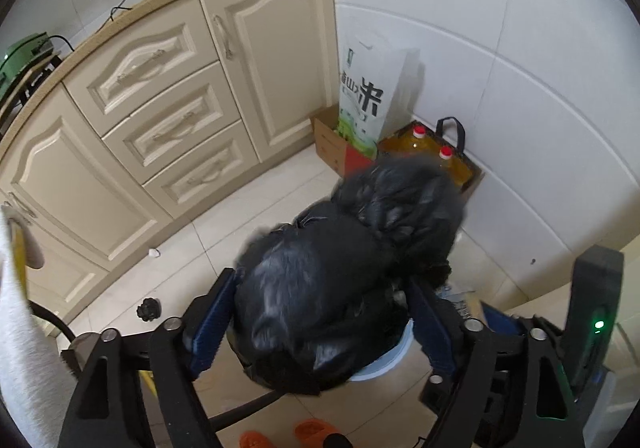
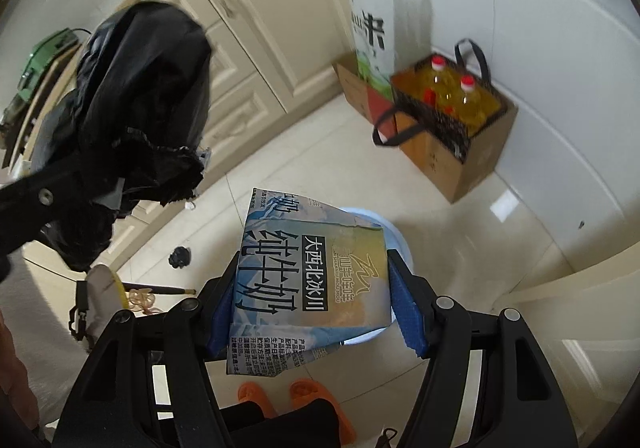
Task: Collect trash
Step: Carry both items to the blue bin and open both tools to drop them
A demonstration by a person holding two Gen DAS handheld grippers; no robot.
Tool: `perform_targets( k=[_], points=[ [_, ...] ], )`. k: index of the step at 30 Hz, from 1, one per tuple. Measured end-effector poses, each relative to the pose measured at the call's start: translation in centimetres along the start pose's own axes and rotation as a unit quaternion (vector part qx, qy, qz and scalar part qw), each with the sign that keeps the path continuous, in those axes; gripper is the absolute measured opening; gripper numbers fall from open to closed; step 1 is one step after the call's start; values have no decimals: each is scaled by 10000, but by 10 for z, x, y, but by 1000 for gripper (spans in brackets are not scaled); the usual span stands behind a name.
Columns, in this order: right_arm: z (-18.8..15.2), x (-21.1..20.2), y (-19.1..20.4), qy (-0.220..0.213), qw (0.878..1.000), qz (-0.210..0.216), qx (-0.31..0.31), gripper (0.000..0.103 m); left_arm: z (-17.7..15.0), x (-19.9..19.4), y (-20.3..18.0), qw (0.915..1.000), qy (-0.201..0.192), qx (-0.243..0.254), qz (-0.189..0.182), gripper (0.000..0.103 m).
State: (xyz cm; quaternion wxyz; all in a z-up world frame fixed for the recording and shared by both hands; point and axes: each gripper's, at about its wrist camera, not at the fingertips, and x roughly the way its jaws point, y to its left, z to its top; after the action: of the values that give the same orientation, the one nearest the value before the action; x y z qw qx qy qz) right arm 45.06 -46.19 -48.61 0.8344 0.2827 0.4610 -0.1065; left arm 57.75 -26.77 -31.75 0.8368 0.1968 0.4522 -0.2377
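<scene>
My left gripper is shut on a full black trash bag and holds it up over a pale blue bin on the floor. The bag also shows in the right wrist view, hanging at the upper left from the left gripper's arm. My right gripper is shut on a flattened blue and white milk carton with Chinese print, held above the blue bin. A small white scrap and a black lump lie on the tiled floor near the cabinets.
Cream kitchen cabinets line the left. A rice bag, a cardboard box and a box of oil bottles stand in the corner against the white tiled wall. Orange slippers are at the bottom.
</scene>
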Motion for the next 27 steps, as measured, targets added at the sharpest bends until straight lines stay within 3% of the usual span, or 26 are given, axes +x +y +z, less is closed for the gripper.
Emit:
perform_targets(
  k=[5,9,17,22,27],
  points=[
    [-1,22,-6,155,9998,-41,95,68,13,32,7,10000,0,-49,59,88],
    [0,36,-4,256,9996,-101,91,69,14,32,14,9995,-74,-233,185,89],
    [13,37,11,99,9999,-64,-73,71,-3,-17,12,9965,-367,-554,504,90],
    [15,6,26,-103,9998,-12,-174,80,-17,-62,7,9947,-590,-651,539,90],
    [10,-53,47,-436,9983,136,-357,86,-40,-120,11,9909,-933,-780,574,91]
  ],
)
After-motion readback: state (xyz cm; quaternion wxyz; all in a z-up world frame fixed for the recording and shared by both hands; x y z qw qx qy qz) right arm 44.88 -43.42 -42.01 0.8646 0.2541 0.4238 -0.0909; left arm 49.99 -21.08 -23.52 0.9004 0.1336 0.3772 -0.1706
